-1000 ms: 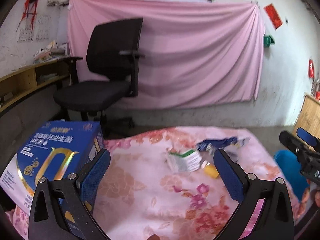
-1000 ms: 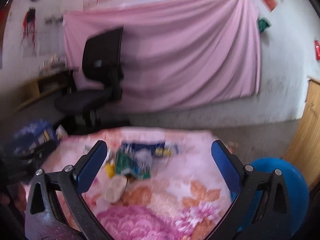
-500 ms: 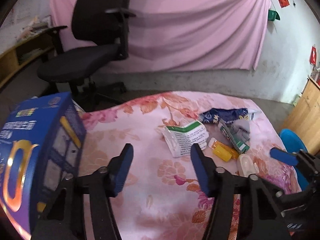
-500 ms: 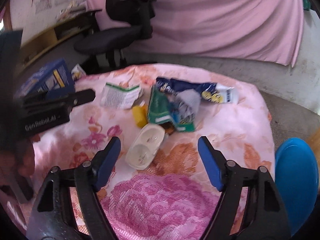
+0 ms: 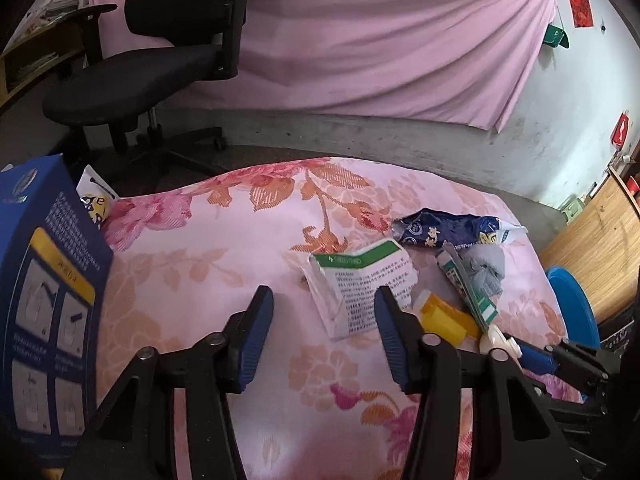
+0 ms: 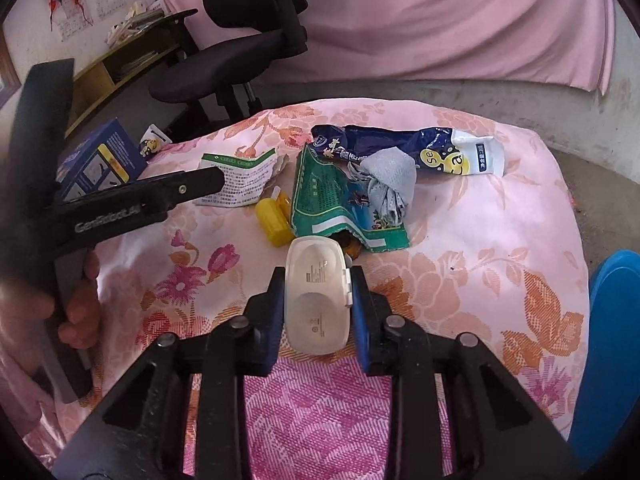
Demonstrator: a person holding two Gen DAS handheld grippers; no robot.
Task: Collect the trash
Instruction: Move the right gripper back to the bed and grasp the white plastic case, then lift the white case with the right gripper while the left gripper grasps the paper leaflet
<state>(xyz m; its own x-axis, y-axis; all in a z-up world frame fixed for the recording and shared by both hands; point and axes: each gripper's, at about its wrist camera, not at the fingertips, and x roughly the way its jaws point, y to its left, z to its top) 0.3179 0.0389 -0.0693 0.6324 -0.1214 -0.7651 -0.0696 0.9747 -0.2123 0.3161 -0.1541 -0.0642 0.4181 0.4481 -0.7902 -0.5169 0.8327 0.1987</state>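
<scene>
The right gripper [image 6: 318,300] clamps a white plastic case [image 6: 317,296] lying on the floral tablecloth [image 6: 460,240], just below the green wrapper [image 6: 332,204] and yellow bottle [image 6: 273,220]. The left gripper [image 5: 322,336] hovers with fingers parted near the folded white-green packet [image 5: 360,284].

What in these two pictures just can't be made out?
- Brown scrap under the green packet, right view: the packet and the white case cover most of it.
- Small print on the leaflet, both views: too small to read.
- Blue bin, both views: cut off by the edge; its inside is hidden.
- Blue box, left view: cut off by the edge; its front is unseen.
- Right gripper: shut on the case, whose underside is hidden.
</scene>
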